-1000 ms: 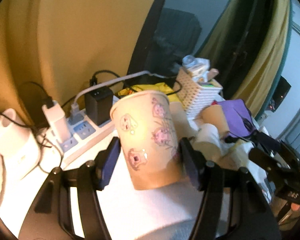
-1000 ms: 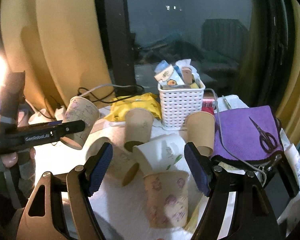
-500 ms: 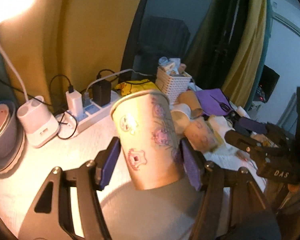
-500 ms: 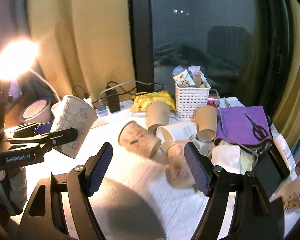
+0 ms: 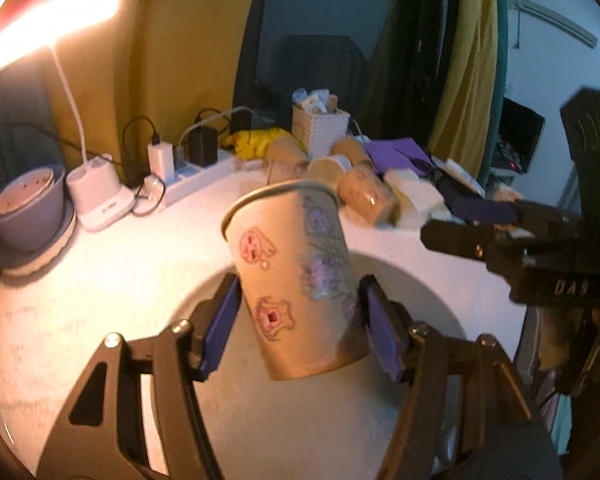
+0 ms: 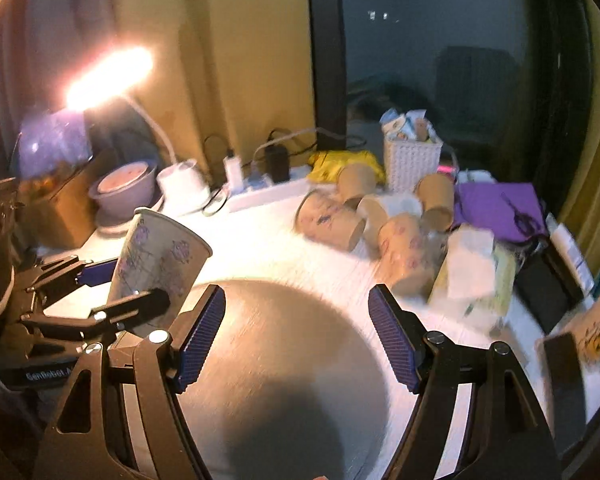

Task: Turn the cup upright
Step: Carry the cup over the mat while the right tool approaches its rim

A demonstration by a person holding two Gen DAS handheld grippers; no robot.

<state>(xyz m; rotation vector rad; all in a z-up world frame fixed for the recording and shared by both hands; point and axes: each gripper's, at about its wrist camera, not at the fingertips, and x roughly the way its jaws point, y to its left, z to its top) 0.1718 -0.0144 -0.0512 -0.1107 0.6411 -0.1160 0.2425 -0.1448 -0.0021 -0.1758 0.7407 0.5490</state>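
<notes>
A: Where is the tan paper cup with pink and purple drawings (image 5: 296,288)?

B: The left gripper (image 5: 300,328) has it. Its 2 blue-padded fingers (image 5: 220,328) squeeze the cup's sides. The cup's open mouth points up, tipped a little, and it is up above the white bench (image 5: 112,280).

A: And the right gripper (image 6: 296,336)?

B: Its fingers (image 6: 392,340) are spread wide apart with nothing between them.

A: What else is on the bench?

B: A pile of tan paper cups (image 6: 380,220) lying on their sides, near a white woven basket (image 6: 410,160). A bright desk lamp (image 5: 52,20) shines on the left.
</notes>
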